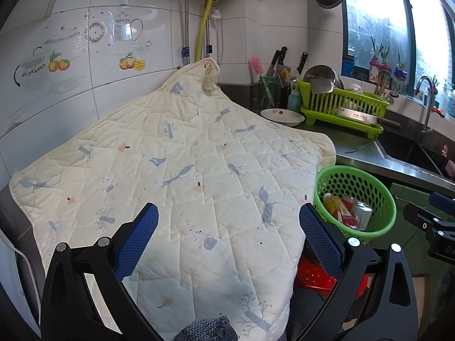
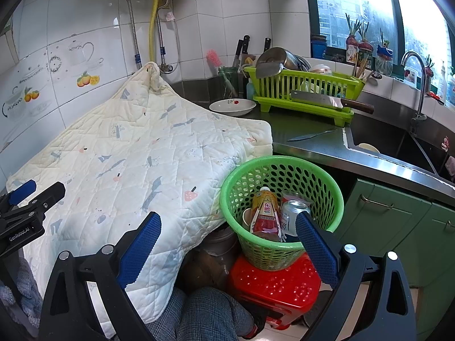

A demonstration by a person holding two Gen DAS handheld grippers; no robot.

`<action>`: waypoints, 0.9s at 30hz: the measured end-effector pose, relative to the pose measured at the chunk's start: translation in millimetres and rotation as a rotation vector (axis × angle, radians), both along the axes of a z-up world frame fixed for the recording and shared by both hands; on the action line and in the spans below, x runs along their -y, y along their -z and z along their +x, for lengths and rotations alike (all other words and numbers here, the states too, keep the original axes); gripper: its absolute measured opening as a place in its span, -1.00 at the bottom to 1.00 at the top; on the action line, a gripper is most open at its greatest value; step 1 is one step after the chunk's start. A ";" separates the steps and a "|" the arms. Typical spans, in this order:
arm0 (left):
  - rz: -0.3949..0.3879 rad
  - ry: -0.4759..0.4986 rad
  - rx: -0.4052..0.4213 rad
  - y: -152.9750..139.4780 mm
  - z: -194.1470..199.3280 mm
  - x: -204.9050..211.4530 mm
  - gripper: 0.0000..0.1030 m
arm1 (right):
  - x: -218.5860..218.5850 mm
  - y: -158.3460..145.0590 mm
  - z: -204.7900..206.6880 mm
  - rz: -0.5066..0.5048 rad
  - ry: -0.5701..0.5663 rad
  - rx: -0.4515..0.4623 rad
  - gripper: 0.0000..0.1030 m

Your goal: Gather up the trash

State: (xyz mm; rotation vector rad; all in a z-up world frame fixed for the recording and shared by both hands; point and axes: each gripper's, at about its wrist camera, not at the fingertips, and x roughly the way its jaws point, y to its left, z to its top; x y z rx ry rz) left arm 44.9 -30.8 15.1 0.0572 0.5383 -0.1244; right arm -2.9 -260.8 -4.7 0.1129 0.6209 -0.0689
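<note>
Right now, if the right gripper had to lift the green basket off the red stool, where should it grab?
Probably the near rim of the green basket, from above. The rim is a firm rolled lip, open at the top, while the tapered mesh wall would likely slip. One finger goes inside, beside the can, one outside. The right gripper is open.

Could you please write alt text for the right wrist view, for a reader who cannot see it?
An open right gripper hangs above a green basket that holds a bottle and a can and stands on a red stool. A quilted cloth covers the counter to the left.
</note>
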 end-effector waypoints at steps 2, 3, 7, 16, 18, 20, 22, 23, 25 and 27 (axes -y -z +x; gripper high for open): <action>-0.001 0.001 0.002 0.2 -0.2 0.6 0.90 | 0.6 0.5 -0.7 0.002 0.002 0.000 0.79; -0.001 -0.002 0.002 0.4 -0.4 0.7 0.90 | 0.6 0.2 -0.4 0.000 0.002 0.001 0.79; -0.003 -0.002 0.002 -0.7 -1.2 1.4 0.90 | 1.2 -0.1 -2.4 0.002 0.007 0.005 0.79; -0.004 0.001 0.001 -2.5 -1.4 2.5 0.90 | 1.9 -0.4 -2.9 0.005 0.010 0.006 0.79; -0.006 0.002 0.001 -3.0 -0.9 2.7 0.90 | 1.8 -0.1 -2.8 0.003 0.011 0.005 0.79; -0.006 0.004 0.001 -3.0 -0.8 2.7 0.90 | 1.5 -0.3 -3.1 0.001 0.011 0.006 0.79; -0.008 0.007 0.003 -3.7 -0.9 3.2 0.90 | 1.0 0.0 -3.6 0.002 0.012 0.006 0.79; -0.010 0.008 0.006 -4.1 -1.3 3.5 0.90 | 1.1 0.0 -3.8 0.002 0.012 0.006 0.79; -0.015 0.010 0.009 -4.3 -0.9 3.4 0.90 | 0.9 -0.2 -3.8 0.002 0.013 0.007 0.79; -0.016 0.006 0.009 -4.0 -0.2 3.2 0.90 | 0.8 0.4 -4.0 0.001 0.011 0.008 0.79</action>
